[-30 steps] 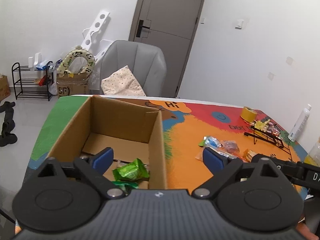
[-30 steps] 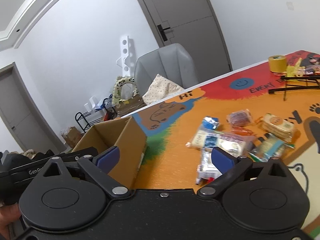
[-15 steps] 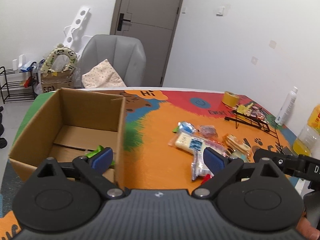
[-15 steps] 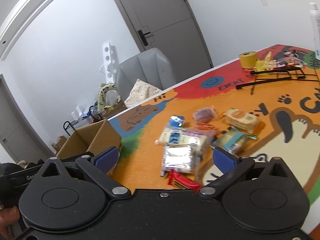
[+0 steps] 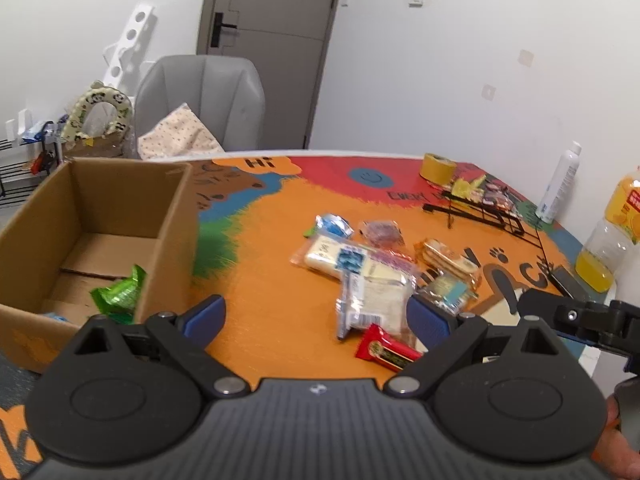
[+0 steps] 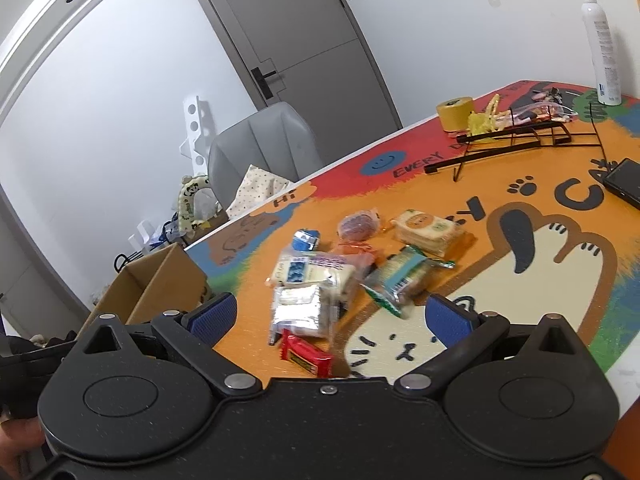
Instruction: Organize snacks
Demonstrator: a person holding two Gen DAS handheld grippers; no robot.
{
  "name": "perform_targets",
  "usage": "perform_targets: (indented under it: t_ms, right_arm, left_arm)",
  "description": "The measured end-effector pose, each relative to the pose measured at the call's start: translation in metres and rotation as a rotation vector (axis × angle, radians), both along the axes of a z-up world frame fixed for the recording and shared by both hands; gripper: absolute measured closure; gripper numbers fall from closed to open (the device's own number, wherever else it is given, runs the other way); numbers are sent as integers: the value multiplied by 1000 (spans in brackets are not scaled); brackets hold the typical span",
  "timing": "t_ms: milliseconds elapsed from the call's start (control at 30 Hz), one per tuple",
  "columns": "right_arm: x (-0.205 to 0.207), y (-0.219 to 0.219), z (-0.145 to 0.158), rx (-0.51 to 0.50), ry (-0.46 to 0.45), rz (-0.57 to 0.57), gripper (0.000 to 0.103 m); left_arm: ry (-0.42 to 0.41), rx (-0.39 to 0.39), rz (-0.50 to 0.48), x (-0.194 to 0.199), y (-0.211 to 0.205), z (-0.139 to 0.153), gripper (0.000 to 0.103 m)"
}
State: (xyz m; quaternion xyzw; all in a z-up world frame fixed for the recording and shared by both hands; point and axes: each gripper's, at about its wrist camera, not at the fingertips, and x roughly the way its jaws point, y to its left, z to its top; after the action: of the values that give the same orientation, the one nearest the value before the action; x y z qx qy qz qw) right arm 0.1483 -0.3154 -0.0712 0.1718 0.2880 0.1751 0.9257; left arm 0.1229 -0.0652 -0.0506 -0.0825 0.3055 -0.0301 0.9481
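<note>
A cardboard box [image 5: 168, 216] stands at the left of the colourful table, with a green snack packet [image 5: 118, 294] inside. Several loose snacks lie mid-table: a red bar [image 5: 386, 351], a silver packet [image 5: 374, 300], a white-and-blue packet [image 5: 334, 258], a cracker pack [image 5: 446, 261]. My left gripper [image 5: 316, 318] is open and empty, above the table between box and pile. My right gripper [image 6: 328, 318] is open and empty, just above the red bar [image 6: 306, 354] and silver packet [image 6: 298, 310]. The box [image 6: 156, 284] lies to its left.
A black wire rack [image 5: 480, 212] with sweets, a yellow tape roll [image 5: 438, 166], a white spray bottle [image 5: 558, 184] and a juice bottle [image 5: 612, 232] stand at the right. A black phone [image 6: 624, 182] lies near the right edge. A grey chair [image 5: 204, 100] is behind the table.
Both grippers have swung right, away from the box and towards the snack pile. The left gripper no longer hangs over the box. Both stay open and empty.
</note>
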Motion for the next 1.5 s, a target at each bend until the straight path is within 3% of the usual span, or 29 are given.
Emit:
perform_targets:
  t_ms: [367,733,1033,1500]
  right_arm:
    - [13,-18,-21,18,39,-35,2]
    - [25,-29,-36,3,68,-46,2]
    - [31,-38,-42,7,82,-54,2]
    - [39,-16,-51,-5,97,-22,2]
  left_arm:
    - [36,37,-43,16,-36,-22,7]
    - [86,36,-10,40,-57,-47,7]
    - [92,79,7,56,-80,-62,7]
    - [130,97,16,50,-61,-75,7]
